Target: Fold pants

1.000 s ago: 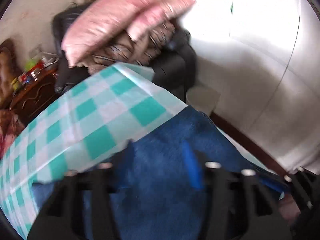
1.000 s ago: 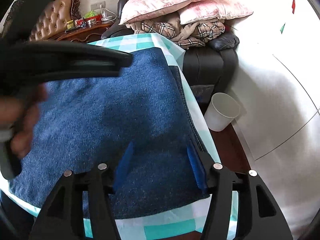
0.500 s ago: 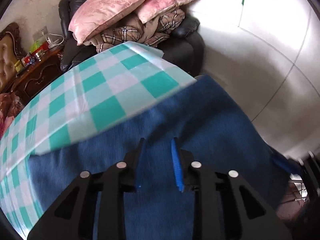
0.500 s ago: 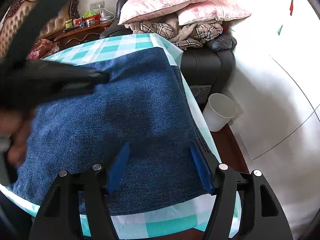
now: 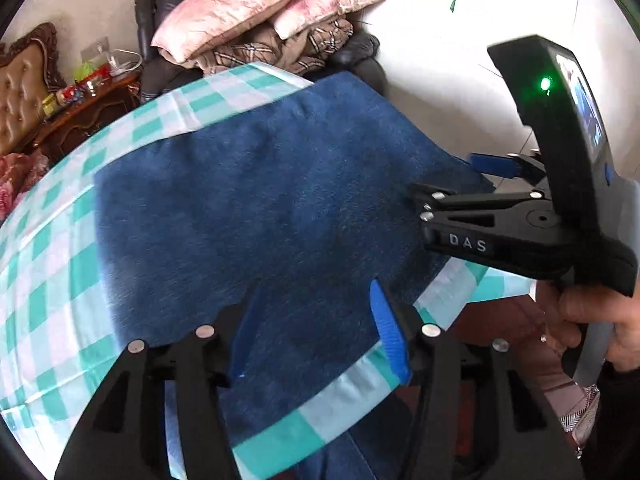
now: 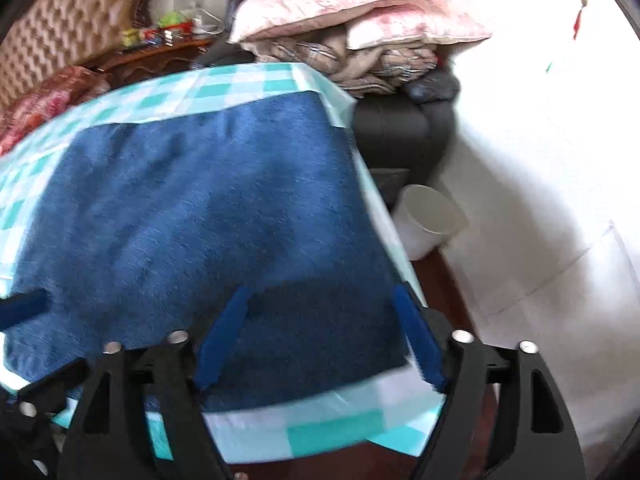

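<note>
The blue denim pants [image 5: 280,200] lie folded flat on the table with the teal-and-white checked cloth [image 5: 52,272]. They also show in the right wrist view [image 6: 200,216]. My left gripper [image 5: 316,336] is open and empty, just above the pants' near edge. My right gripper [image 6: 316,336] is open and empty over the pants' near right corner. The right gripper also shows in the left wrist view [image 5: 472,184], at the pants' right edge, held by a hand.
A black armchair [image 6: 404,132] piled with pink pillows [image 6: 340,4] and plaid blankets stands behind the table. A white bin [image 6: 428,220] sits on the floor at the table's right. A wooden side table [image 5: 88,112] with clutter is at the back left.
My left gripper opened and pulled back off the pants, which now lie flat. My right gripper stayed open and drew back slightly toward the near edge.
</note>
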